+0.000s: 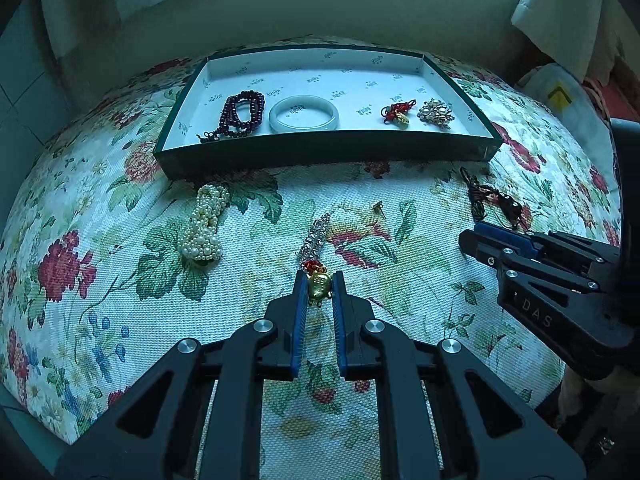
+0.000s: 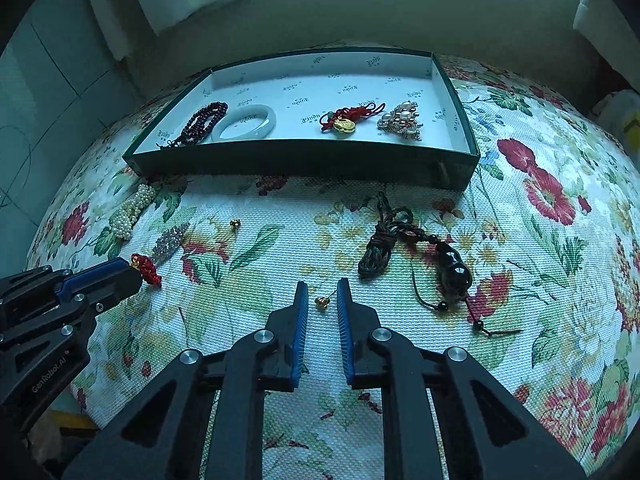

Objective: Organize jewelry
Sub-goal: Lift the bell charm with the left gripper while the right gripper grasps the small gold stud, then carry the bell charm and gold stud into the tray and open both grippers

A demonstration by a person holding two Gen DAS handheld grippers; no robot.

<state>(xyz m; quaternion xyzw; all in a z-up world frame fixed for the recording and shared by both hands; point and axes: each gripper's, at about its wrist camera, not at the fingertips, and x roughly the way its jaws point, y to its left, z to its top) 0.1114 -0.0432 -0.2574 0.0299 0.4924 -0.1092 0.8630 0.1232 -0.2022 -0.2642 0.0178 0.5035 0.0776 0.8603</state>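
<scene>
While the left gripper [image 1: 319, 292] pinches a gold charm on a red knotted cord [image 1: 318, 285], the right gripper's [image 2: 322, 300] jaws stand slightly spread around a small gold earring [image 2: 321, 302] on the floral tablecloth [image 2: 520, 240]; beyond lies the dark green tray [image 1: 328, 152].

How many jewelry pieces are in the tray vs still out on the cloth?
In the tray: 4 (dark bead bracelet, white bangle, red-cord gold charm, pearl brooch)
On the cloth: 6 (pearl bunch, crystal strand, gold charm between the left hand-held gripper's fingers, two gold studs, dark corded pendant)
Total: 10
</scene>
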